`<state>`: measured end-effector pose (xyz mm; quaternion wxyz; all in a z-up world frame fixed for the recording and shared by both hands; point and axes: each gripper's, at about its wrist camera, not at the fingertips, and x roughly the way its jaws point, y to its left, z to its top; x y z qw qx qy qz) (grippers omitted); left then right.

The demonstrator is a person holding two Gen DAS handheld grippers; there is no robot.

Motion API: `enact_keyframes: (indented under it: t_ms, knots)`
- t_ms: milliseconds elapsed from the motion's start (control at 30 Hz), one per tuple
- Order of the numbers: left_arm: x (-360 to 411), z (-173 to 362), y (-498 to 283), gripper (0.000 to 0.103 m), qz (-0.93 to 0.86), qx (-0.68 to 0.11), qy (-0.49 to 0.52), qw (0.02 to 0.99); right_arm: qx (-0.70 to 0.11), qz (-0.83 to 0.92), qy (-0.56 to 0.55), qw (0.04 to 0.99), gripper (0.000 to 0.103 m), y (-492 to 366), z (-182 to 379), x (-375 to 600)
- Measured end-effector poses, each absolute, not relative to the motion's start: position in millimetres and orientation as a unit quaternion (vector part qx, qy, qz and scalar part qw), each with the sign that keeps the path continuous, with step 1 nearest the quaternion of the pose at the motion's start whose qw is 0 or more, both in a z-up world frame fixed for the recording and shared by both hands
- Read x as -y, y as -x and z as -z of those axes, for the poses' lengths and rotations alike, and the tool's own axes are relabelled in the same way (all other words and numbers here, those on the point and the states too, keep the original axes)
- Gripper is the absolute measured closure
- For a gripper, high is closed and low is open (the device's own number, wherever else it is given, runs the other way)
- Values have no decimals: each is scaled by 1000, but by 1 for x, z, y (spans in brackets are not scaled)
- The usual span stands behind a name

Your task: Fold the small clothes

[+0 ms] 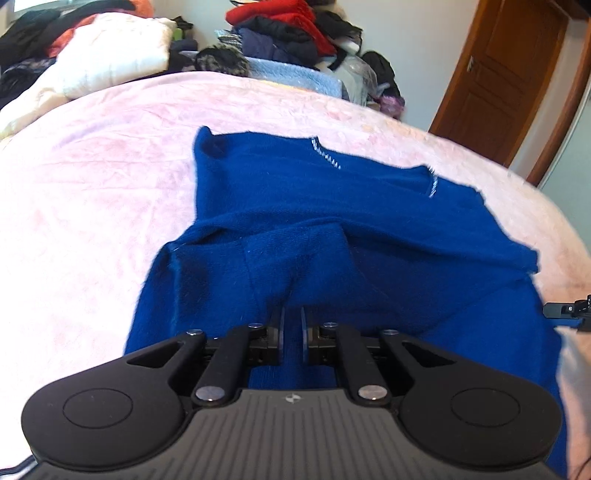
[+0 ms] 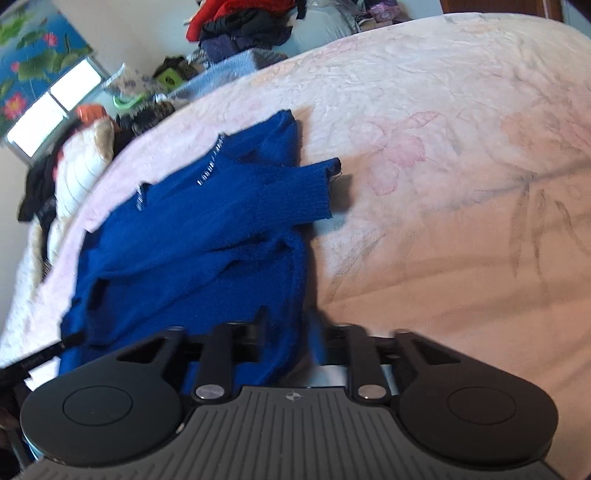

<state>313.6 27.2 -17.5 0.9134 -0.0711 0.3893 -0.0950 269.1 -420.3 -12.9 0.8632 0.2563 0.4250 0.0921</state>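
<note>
A blue knit sweater (image 1: 332, 221) lies rumpled on the pink blanket (image 1: 92, 184), with its neckline at the far side. My left gripper (image 1: 292, 314) is shut on a raised fold of the sweater's near edge, and blue cloth fills the narrow gap between its fingers. In the right wrist view the sweater (image 2: 192, 240) lies to the left, and one sleeve with a ribbed cuff (image 2: 314, 188) is folded across it, pointing right. My right gripper (image 2: 290, 321) is open at the sweater's right hem. Loose blue cloth hangs between its spread fingers.
A heap of red and dark clothes (image 1: 288, 29) and a white quilt (image 1: 118, 48) lie beyond the bed. A wooden door (image 1: 509, 74) stands at the right. The blanket (image 2: 443, 184) stretches bare to the right of the sweater.
</note>
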Motion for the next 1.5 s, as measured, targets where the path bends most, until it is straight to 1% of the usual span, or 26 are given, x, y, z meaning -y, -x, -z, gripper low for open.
enact_keyframes:
  t_ms: [33, 67, 200, 233, 300, 333, 400, 500, 567, 700, 900, 1233, 1300, 1367, 1433, 1500]
  knots:
    - [-33, 13, -304, 94, 89, -384, 77, 916, -418, -109, -264, 862, 44, -258, 10, 423]
    - [-40, 10, -294, 93, 78, -381, 84, 917, -417, -122, -272, 859, 42, -249, 9, 425]
    - [-69, 17, -258, 83, 32, -401, 107, 909, -443, -132, -298, 835, 43, -213, 22, 429]
    - [-73, 22, -250, 83, 18, -409, 106, 906, -443, -135, -301, 834, 45, -204, 26, 427]
    - [-75, 30, -236, 82, 12, -422, 95, 901, -441, -147, -309, 830, 44, -189, 28, 423]
    - [-74, 31, -229, 81, 14, -413, 90, 906, -443, -152, -322, 823, 43, -183, 28, 419]
    - [-70, 31, -223, 69, 18, -413, 81, 907, -453, -178, -354, 798, 41, -174, 32, 413]
    - [-65, 31, -221, 57, 23, -410, 89, 907, -476, -214, -367, 770, 43, -162, 39, 396]
    - [-62, 32, -221, 55, 21, -409, 80, 909, -473, -218, -363, 772, 42, -154, 36, 388]
    - [-56, 32, -222, 47, 26, -409, 69, 909, -479, -221, -407, 746, 39, -141, 42, 387]
    - [-56, 33, -220, 46, 31, -411, 75, 908, -482, -224, -415, 738, 40, -131, 44, 382]
    - [-58, 34, -212, 46, 39, -412, 87, 906, -476, -222, -424, 738, 36, -129, 47, 378]
    - [-65, 32, -210, 47, 66, -421, 126, 896, -475, -223, -425, 737, 36, -128, 48, 377]
    - [-79, 33, -207, 48, 110, -436, 196, 871, -476, -223, -428, 735, 35, -127, 48, 378]
    - [-89, 39, -203, 52, 148, -454, 252, 842, -476, -226, -431, 732, 35, -127, 49, 378]
    - [-95, 44, -197, 54, 168, -464, 270, 827, -475, -228, -432, 732, 35, -126, 50, 377]
